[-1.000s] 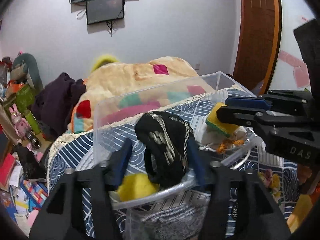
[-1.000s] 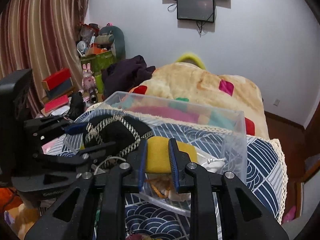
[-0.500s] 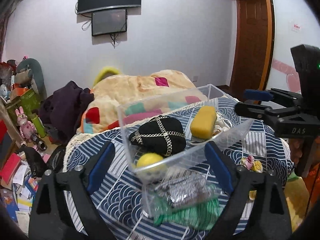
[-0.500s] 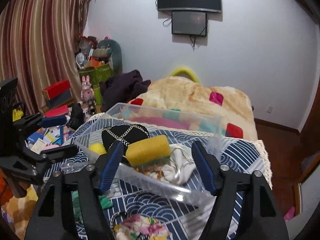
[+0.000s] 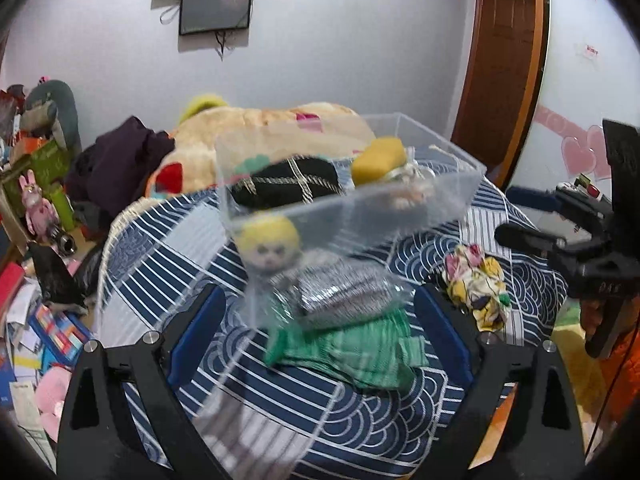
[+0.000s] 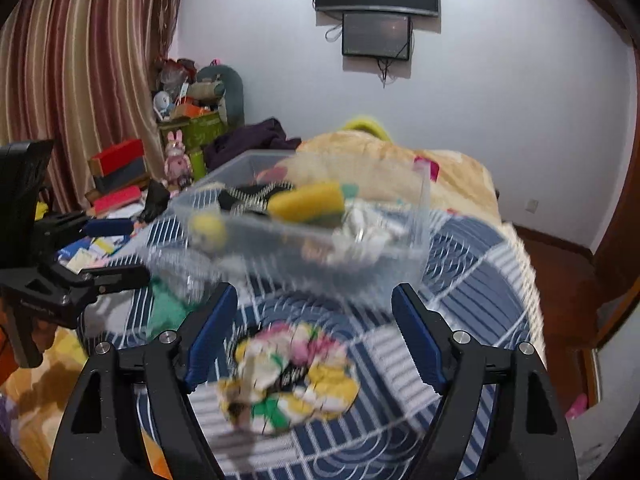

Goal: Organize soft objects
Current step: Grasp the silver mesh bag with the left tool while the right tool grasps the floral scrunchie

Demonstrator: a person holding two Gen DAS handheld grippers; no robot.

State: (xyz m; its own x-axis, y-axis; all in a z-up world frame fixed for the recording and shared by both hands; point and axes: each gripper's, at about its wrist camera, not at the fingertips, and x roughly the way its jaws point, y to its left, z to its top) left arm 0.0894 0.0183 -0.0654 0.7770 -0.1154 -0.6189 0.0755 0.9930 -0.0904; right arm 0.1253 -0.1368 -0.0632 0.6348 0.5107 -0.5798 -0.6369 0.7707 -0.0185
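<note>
clear bin (image 5: 420, 204) blocks ahead (green cloth (image 5: 360, 352) below it), floral cloth (image 6: 288, 376) lies unobstructed on the bedspread (image 6: 472, 304).

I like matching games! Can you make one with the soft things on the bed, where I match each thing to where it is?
Things:
1. yellow sponge
2. flowery cloth
3. green cloth
4. black pouch

Places:
A. on the bedspread, between the right tool's fingers
B. in the clear box, right part
C. on the bedspread, partly under a shiny silver thing
D. in the clear box, middle

Pairs: 1-B, 2-A, 3-C, 4-D
</note>
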